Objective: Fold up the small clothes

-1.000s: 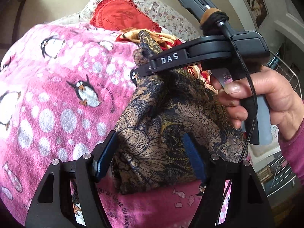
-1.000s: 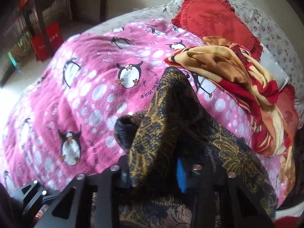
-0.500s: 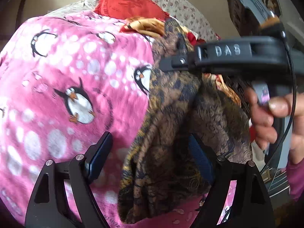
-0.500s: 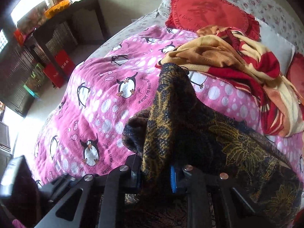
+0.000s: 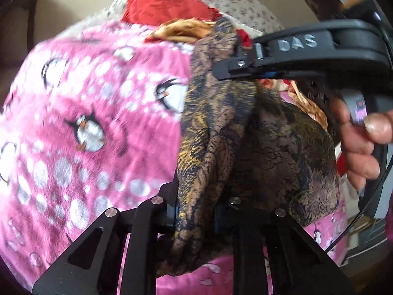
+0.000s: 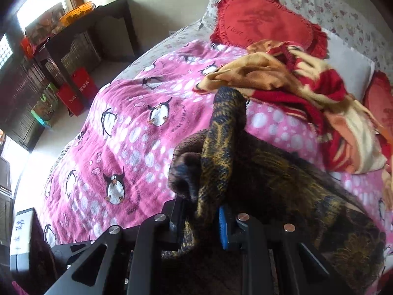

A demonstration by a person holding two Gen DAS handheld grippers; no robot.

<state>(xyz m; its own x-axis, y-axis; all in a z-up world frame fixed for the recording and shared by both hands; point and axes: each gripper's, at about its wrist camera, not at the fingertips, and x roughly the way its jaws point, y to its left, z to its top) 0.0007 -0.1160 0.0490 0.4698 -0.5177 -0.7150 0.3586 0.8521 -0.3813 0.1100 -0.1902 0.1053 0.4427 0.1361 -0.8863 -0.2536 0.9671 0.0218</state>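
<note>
A dark garment with a gold and brown floral print [image 5: 282, 152] hangs bunched above a pink penguin blanket [image 5: 86, 123]. At the bottom of the left wrist view my left gripper [image 5: 196, 211] is closing its jaws, and its pads press a lower fold of the garment. The right gripper [image 5: 235, 66] reaches in from the upper right and pinches the garment's top edge, with a person's hand [image 5: 356, 152] on its handle. In the right wrist view, my right gripper [image 6: 201, 218] is shut on a raised fold of the garment [image 6: 221, 147]. The garment's lower part trails to the right.
The pink blanket [image 6: 147, 135] covers a bed. A red heart-shaped pillow [image 6: 260, 24] and a crumpled yellow and red cloth [image 6: 307, 86] lie at the bed's head. Left of the bed stand dark furniture [image 6: 73, 44] and red bags [image 6: 76, 93] on the floor.
My left gripper's jaws went from wide apart around the garment to closed on a fold of it. Both grippers have risen and the garment hangs higher off the blanket.
</note>
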